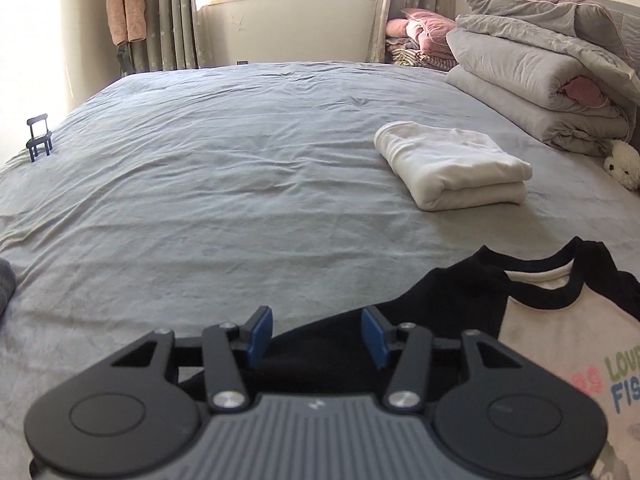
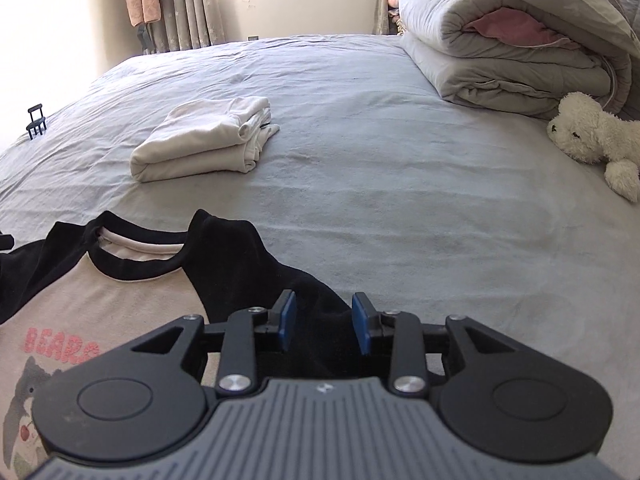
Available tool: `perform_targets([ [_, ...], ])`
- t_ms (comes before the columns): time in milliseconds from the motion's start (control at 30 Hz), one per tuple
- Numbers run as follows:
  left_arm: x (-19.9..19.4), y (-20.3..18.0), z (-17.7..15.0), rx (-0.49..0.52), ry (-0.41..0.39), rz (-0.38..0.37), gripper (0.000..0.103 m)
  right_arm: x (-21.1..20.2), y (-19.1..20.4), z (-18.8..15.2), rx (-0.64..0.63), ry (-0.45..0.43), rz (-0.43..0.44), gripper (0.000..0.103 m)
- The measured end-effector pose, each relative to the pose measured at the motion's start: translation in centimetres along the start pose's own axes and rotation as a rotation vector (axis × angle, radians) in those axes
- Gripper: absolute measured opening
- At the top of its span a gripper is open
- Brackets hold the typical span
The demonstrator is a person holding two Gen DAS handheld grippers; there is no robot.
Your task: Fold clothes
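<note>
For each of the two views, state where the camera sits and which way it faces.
Left wrist: sits on the left claw, facing across the bed toward the window; only the claw shows.
Right wrist: sits on the right claw, facing likewise; only the claw shows.
Shared: black-sleeved shirt, folded white garment, plush toy.

The bed (image 1: 200, 184) wore matt, wrinkled grey cloth. The shirt (image 2: 132, 292) looked soft and fleecy, its sleeves black. The left gripper (image 1: 318, 336) was matt black plastic with shiny metal rivets.
</note>
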State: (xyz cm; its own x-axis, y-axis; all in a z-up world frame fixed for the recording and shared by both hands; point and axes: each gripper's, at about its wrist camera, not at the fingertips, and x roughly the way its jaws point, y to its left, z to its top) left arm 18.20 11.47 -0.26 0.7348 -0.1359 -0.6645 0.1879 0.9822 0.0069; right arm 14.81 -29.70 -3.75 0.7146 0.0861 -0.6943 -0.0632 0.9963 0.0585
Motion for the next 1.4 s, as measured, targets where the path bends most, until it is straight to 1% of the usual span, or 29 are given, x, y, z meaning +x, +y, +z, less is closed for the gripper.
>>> perform_targets([
  [133, 2.2, 1.1, 0.4, -0.010, 0.012, -0.062, 0.052, 2.0, -0.8, 0.4, 0.004, 0.015, 0.021, 0.035],
  [233, 3.4, 1.2, 0.1, 0.006, 0.032, -0.109, 0.053, 3.1, -1.0, 0.5, 0.010, 0.028, 0.047, 0.035],
  [267, 3.8, 1.2, 0.0, 0.011, 0.044, -0.126, 0.056, 3.5, -1.0, 0.5, 0.010, 0.033, 0.056, 0.035],
  [300, 4.0, 1.2, -0.2, 0.018, 0.054, -0.136, 0.059, 3.8, -0.9, 0.4, 0.005, 0.035, 0.059, 0.035],
  [400, 4.0, 0.9, -0.9, 0.056, 0.042, -0.131, 0.059, 4.3, -0.5, -0.1, -0.020, 0.033, 0.048, 0.036],
  [433, 3.9, 0.6, -1.1, 0.064, 0.039, -0.126, 0.056, 4.3, -0.2, -0.3, -0.030, 0.028, 0.043, 0.037],
  [467, 3.7, 0.4, -1.3, 0.070, 0.037, -0.132, 0.043, 4.3, 0.0, -0.5, -0.039, 0.022, 0.037, 0.030],
  [500, 3.5, 0.2, -1.4, 0.074, 0.036, -0.143, 0.020, 4.2, 0.3, -0.7, -0.049, 0.021, 0.043, 0.023],
  [533, 3.3, -0.2, -1.6, 0.078, 0.033, -0.144, 0.010, 4.0, 0.6, -0.8, -0.064, 0.019, 0.045, 0.007],
  [567, 3.1, -0.6, -1.7, 0.081, 0.027, -0.138, 0.006, 3.9, 1.0, -0.9, -0.081, 0.014, 0.039, 0.007],
  [633, 2.5, -0.9, -1.9, 0.070, -0.023, -0.071, 0.004, 3.5, 1.8, -1.0, -0.112, -0.016, -0.005, 0.006],
  [700, 1.7, -0.5, -1.9, 0.038, -0.095, 0.003, 0.004, 2.8, 1.8, -0.8, -0.103, -0.065, -0.069, 0.006],
  [767, 1.8, 0.5, -2.0, -0.004, -0.081, 0.029, 0.004, 2.4, 1.1, -0.3, -0.084, -0.096, -0.128, 0.006],
  [800, 2.0, 0.9, -2.1, -0.019, -0.070, 0.039, 0.004, 2.6, 0.7, -0.3, -0.075, -0.081, -0.135, 0.006],
  [833, 2.5, 1.0, -2.4, -0.013, -0.043, 0.042, 0.004, 3.1, 0.3, -0.3, -0.067, -0.056, -0.133, 0.006],
  [867, 2.7, 0.8, -2.6, 0.003, -0.043, 0.048, 0.005, 3.7, 0.1, -0.6, -0.067, -0.023, -0.135, 0.006],
  [900, 2.8, 0.6, -2.7, 0.019, -0.042, 0.054, 0.005, 4.2, 0.0, -1.0, -0.072, -0.012, -0.137, 0.006],
  [933, 3.0, 0.4, -2.7, 0.031, -0.041, 0.059, 0.005, 4.3, 0.1, -1.3, -0.078, -0.017, -0.138, 0.006],
  [967, 3.0, 0.5, -2.5, 0.021, -0.034, 0.056, 0.006, 4.4, 0.0, -1.4, -0.072, -0.019, -0.134, 0.007],
  [1000, 2.9, 0.7, -2.2, 0.005, -0.030, 0.047, 0.011, 4.3, -0.1, -1.2, -0.058, -0.018, -0.127, 0.007],
  [1033, 2.7, 0.9, -1.9, -0.016, -0.030, 0.037, 0.012, 4.1, -0.3, -1.0, -0.040, -0.018, -0.112, 0.008],
  [1067, 2.4, 1.2, -1.7, -0.038, -0.038, 0.030, 0.014, 3.8, -0.6, -0.7, -0.020, -0.020, -0.086, 0.012],
  [1133, 1.8, 1.5, -1.2, -0.068, -0.076, 0.007, 0.023, 3.4, -0.7, -0.2, -0.005, -0.032, -0.051, 0.020],
  [1167, 1.7, 1.6, -0.9, -0.082, -0.092, -0.029, 0.038, 3.2, -0.6, 0.0, -0.009, -0.042, -0.036, 0.034],
  [1200, 1.5, 1.7, -0.5, -0.097, -0.107, -0.065, 0.047, 3.1, -0.3, 0.2, -0.019, -0.055, -0.017, 0.044],
  [1233, 1.4, 1.7, -0.2, -0.109, -0.121, -0.101, 0.047, 3.1, 0.0, 0.4, -0.030, -0.069, 0.007, 0.053],
  [1333, 2.2, 0.4, 0.5, -0.081, -0.110, -0.187, 0.051, 3.6, 1.3, 0.9, -0.066, -0.080, 0.061, 0.053],
  [1400, 3.1, -0.8, 0.6, -0.038, -0.093, -0.219, 0.057, 4.3, 2.1, 1.2, -0.096, -0.078, 0.076, 0.053],
])
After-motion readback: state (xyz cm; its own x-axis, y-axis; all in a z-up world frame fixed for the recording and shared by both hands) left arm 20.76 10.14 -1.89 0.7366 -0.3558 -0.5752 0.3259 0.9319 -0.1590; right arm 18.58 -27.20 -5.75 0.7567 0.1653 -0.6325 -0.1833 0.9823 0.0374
